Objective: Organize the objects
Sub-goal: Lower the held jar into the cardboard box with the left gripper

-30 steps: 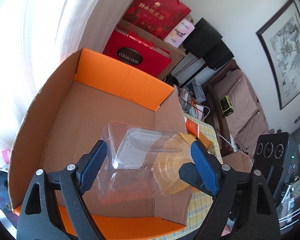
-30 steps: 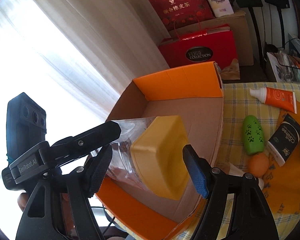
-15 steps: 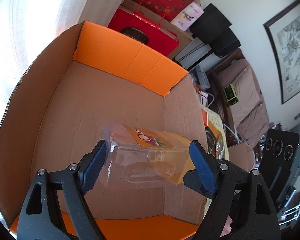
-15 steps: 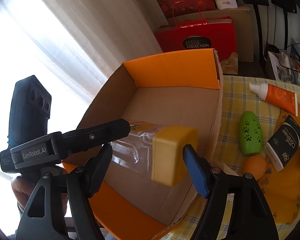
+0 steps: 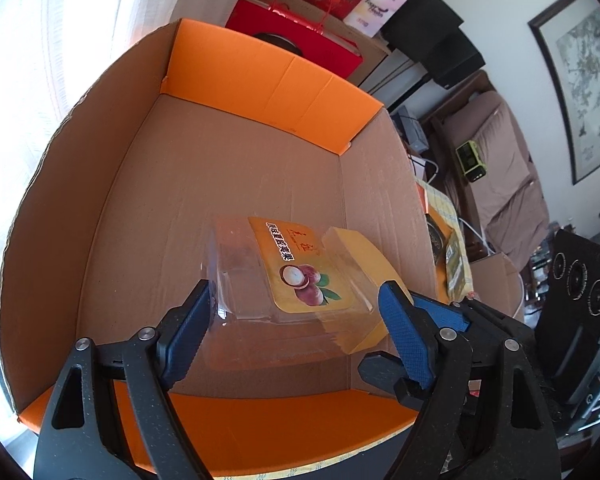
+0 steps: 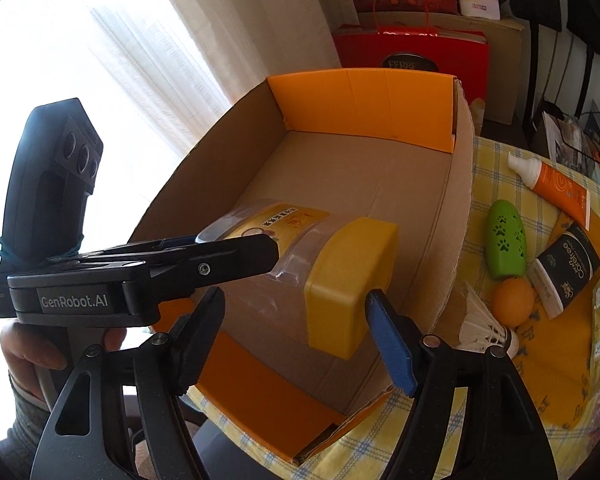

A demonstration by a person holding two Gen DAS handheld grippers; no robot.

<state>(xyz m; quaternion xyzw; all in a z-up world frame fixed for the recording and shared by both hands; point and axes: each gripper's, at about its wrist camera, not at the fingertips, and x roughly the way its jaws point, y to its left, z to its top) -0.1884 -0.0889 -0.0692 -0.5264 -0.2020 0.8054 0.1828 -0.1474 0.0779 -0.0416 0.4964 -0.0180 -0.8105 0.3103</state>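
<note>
A: Clear plastic jar (image 5: 284,280), yellow lid (image 6: 350,284): it lies on its side, inside the box (image 5: 260,76) near its front wall.

B: Held?

A: Left gripper (image 5: 296,328) clamps the body; right gripper (image 6: 296,340) is spread around the lid, contact unclear.

B: Handling?

A: Probably light, slick, thin-walled. Take it across the flat sides or at the stiffer lid.

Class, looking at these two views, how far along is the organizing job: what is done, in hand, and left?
Done: nothing else shows inside the cardboard box. In hand: both tongs, left and right, hold the clear jar inside it. Left on the tablecloth: green case, orange tube, dark tube, orange ball, shuttlecock.
</note>
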